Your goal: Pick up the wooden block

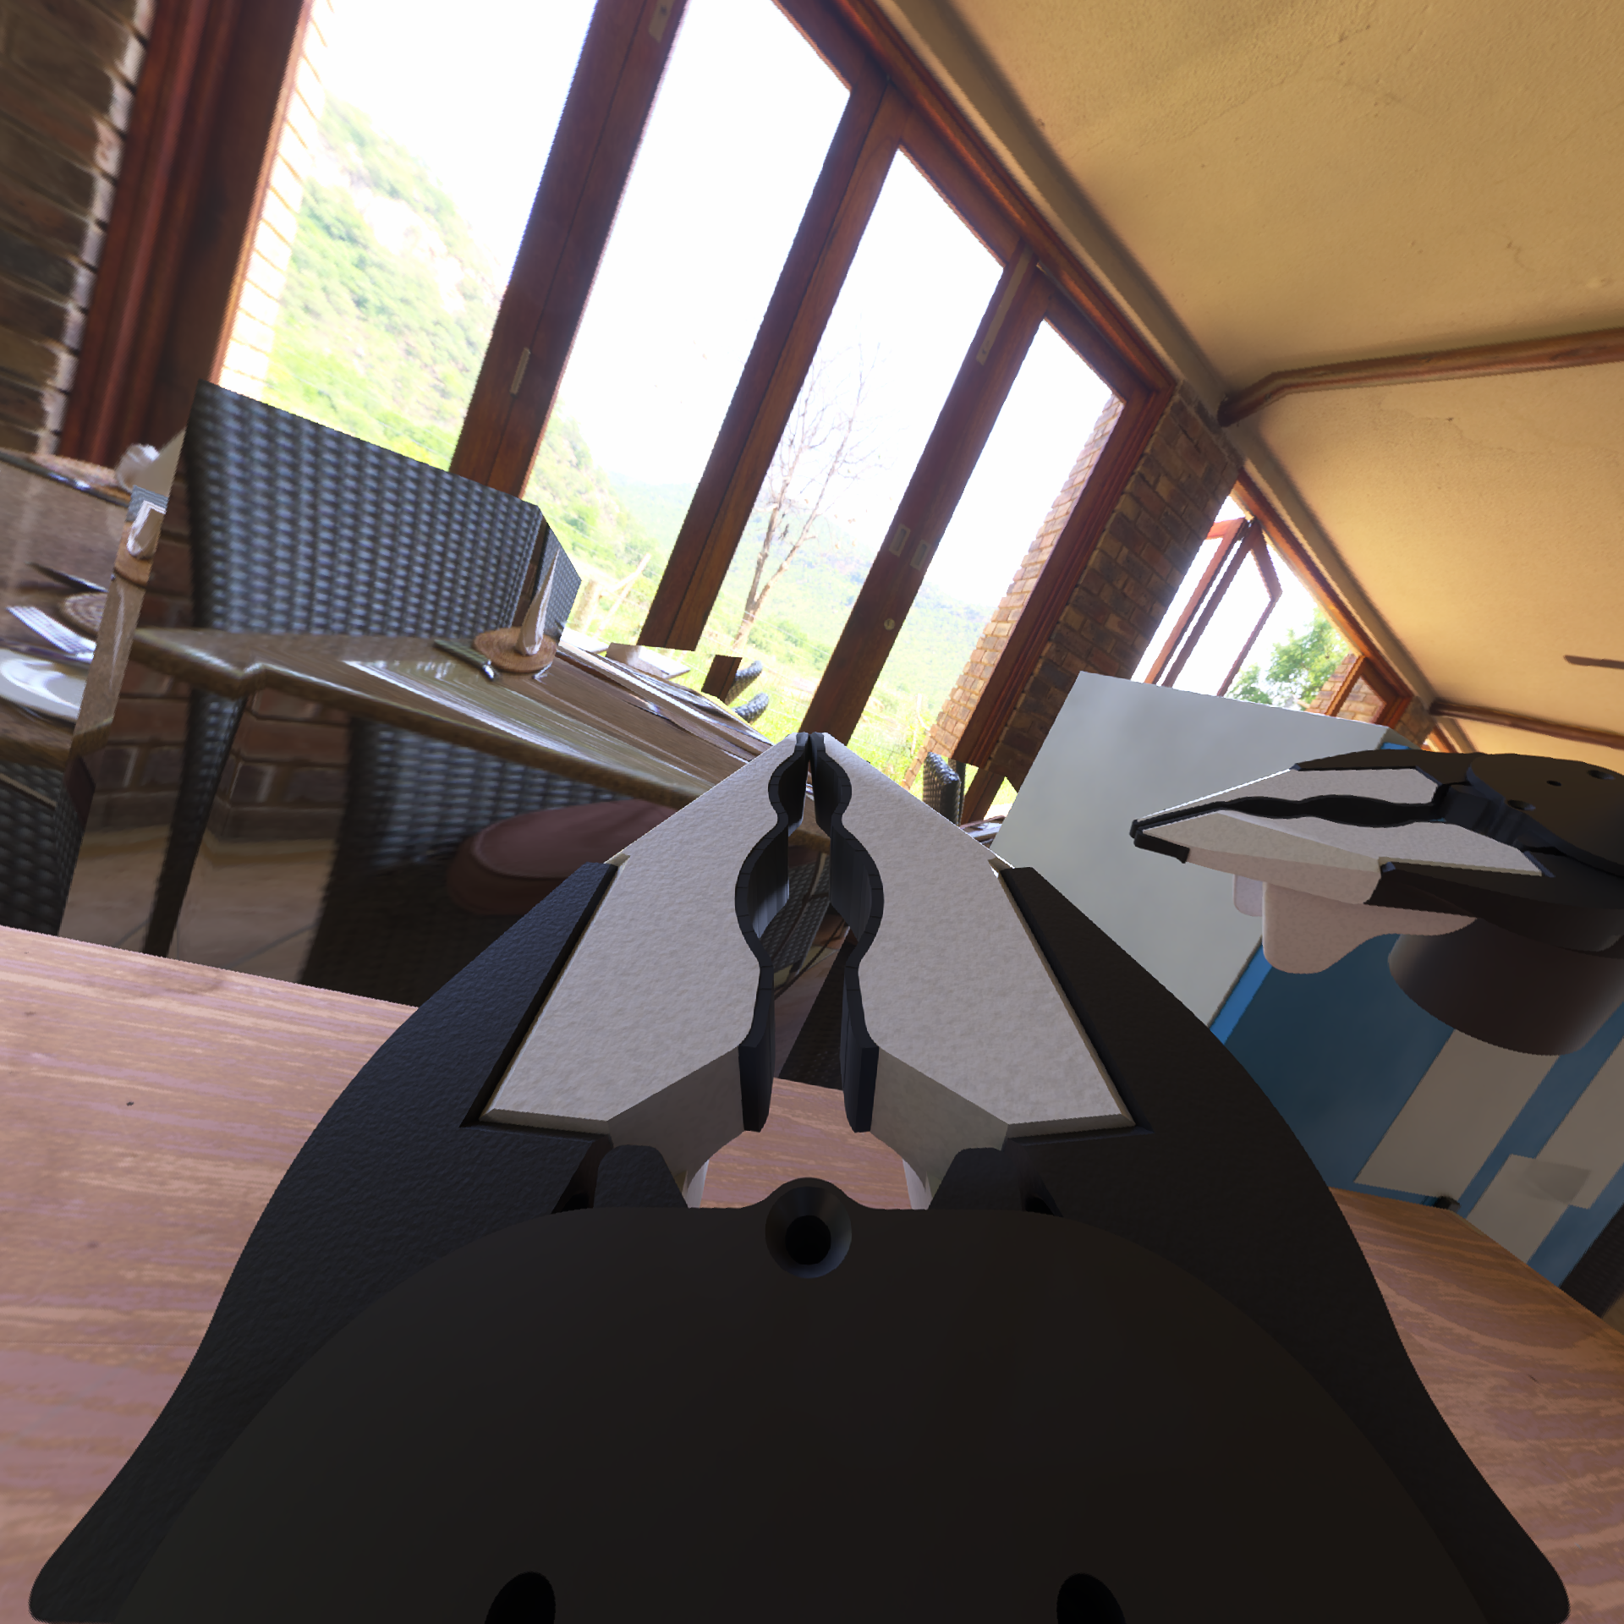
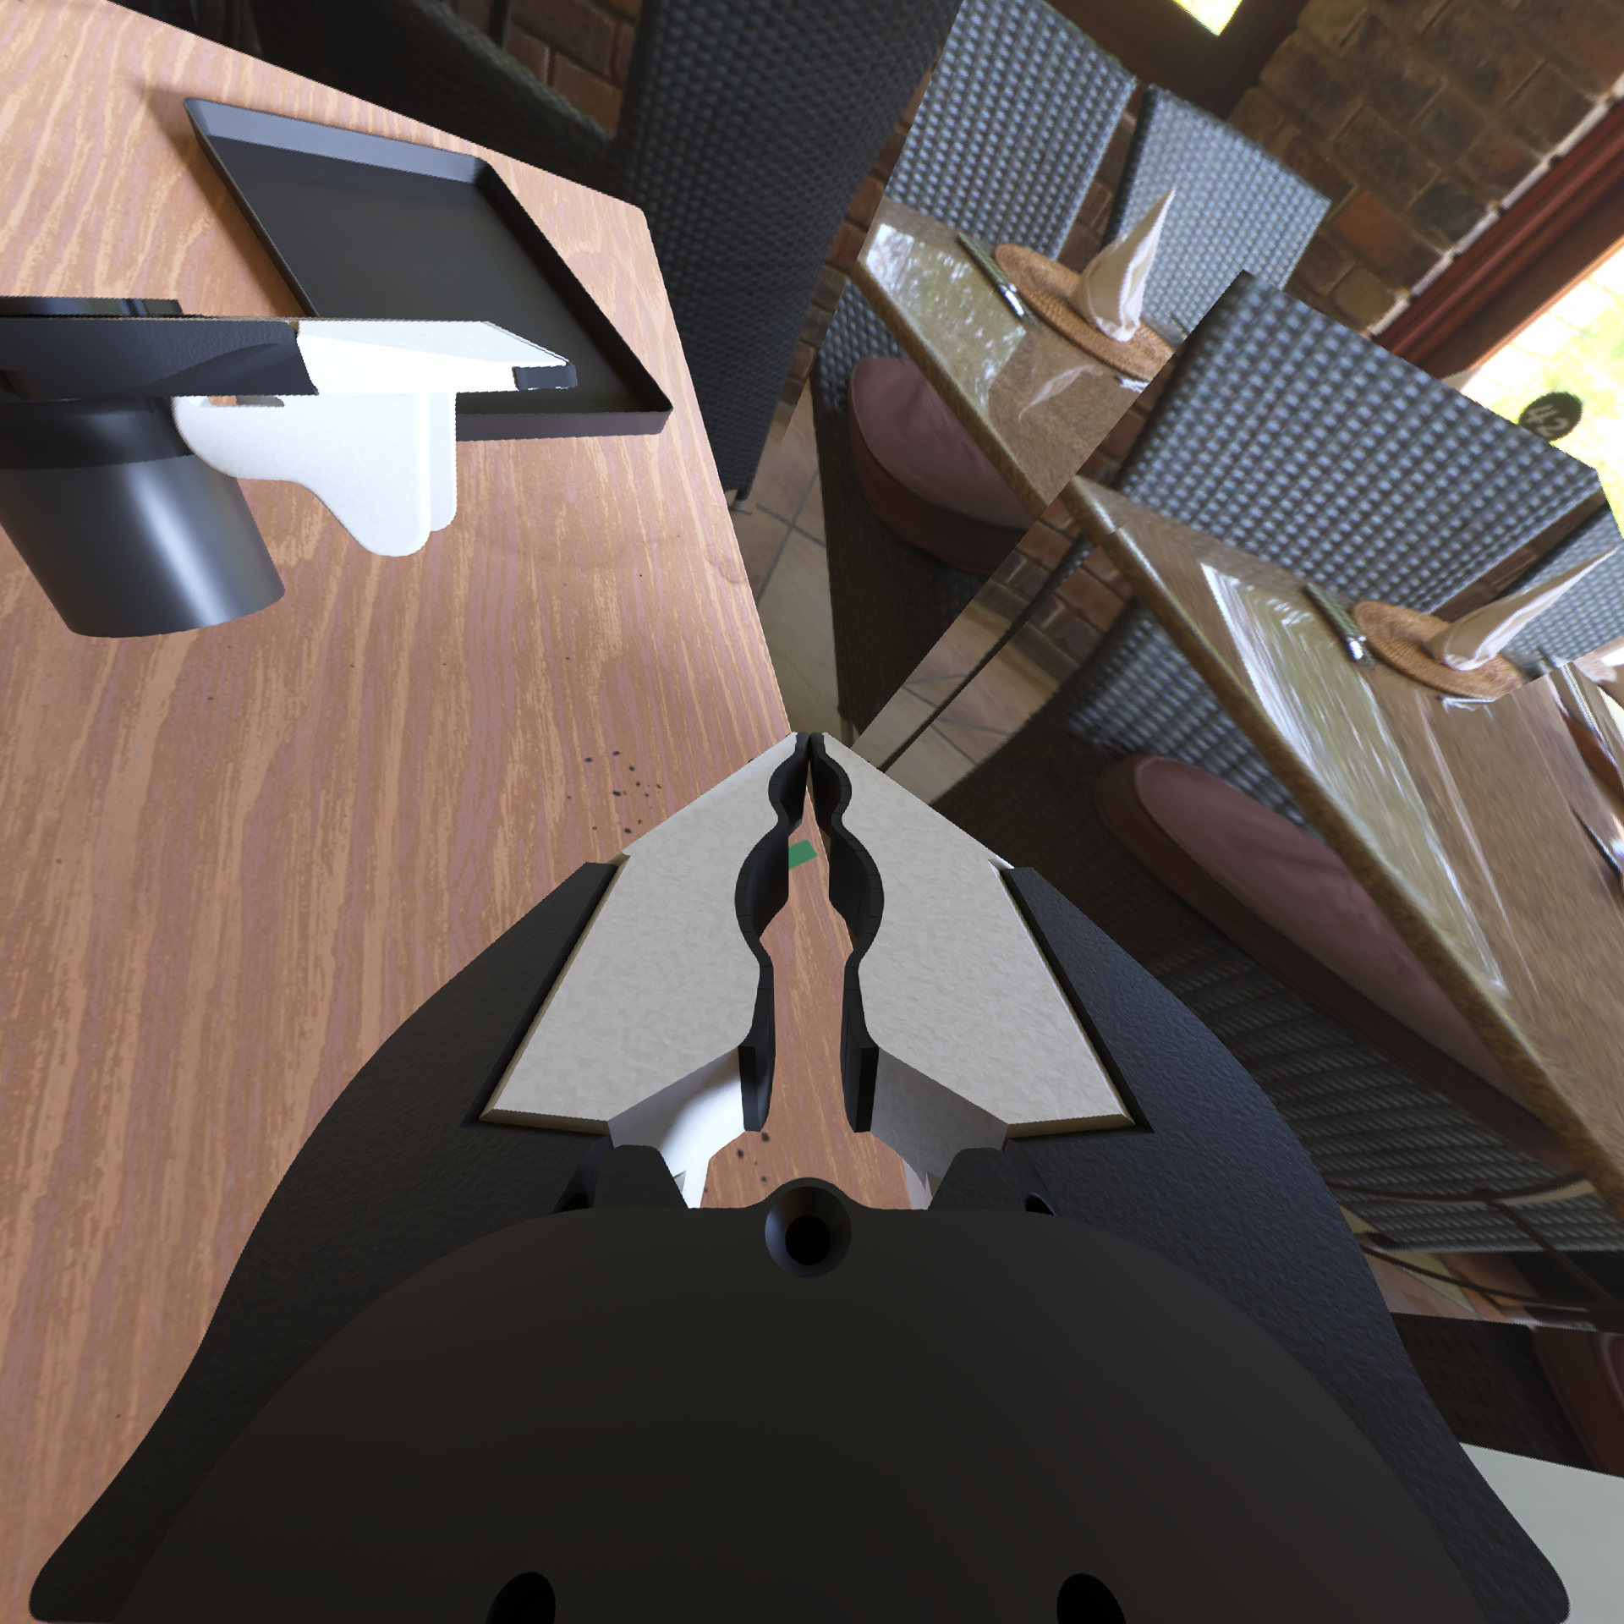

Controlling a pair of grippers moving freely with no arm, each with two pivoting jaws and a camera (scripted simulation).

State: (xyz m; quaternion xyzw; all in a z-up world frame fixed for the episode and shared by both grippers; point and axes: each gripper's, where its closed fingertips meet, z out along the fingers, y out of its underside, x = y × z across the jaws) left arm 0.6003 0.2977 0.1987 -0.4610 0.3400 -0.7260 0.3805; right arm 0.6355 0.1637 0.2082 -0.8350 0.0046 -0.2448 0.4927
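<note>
Hunting for the wooden block, I cannot find it in either wrist view, so where it sits stays unknown to me; it may lie under or behind one of the tools.

My left hand-held gripper [image 1: 808, 747] has its fingertips pinched together with nothing between them, and it is tilted upward, looking past the far edge of the bench [image 1: 176, 1142] toward the windows. That pose shows me little of the bench top, which I judge is why the block escapes this view. Off to its right, a white and blue box [image 1: 1169, 835] stands on the bench behind the other tool.

My right hand-held gripper [image 2: 808, 747] is likewise pinched narrow and empty, aimed down along the bench's right edge. Through the gap between its fingers a small green patch [image 2: 801, 854] shows on the bench; I cannot tell what it is. A black tray [image 2: 395, 228] lies near the far corner, and the left tool hangs above the bench beside it, partly overlapping it in view.

Both tools sit clear of the surface, which I read as a waiting pose before any approach. My next move would be to tip a camera down to search.
</note>
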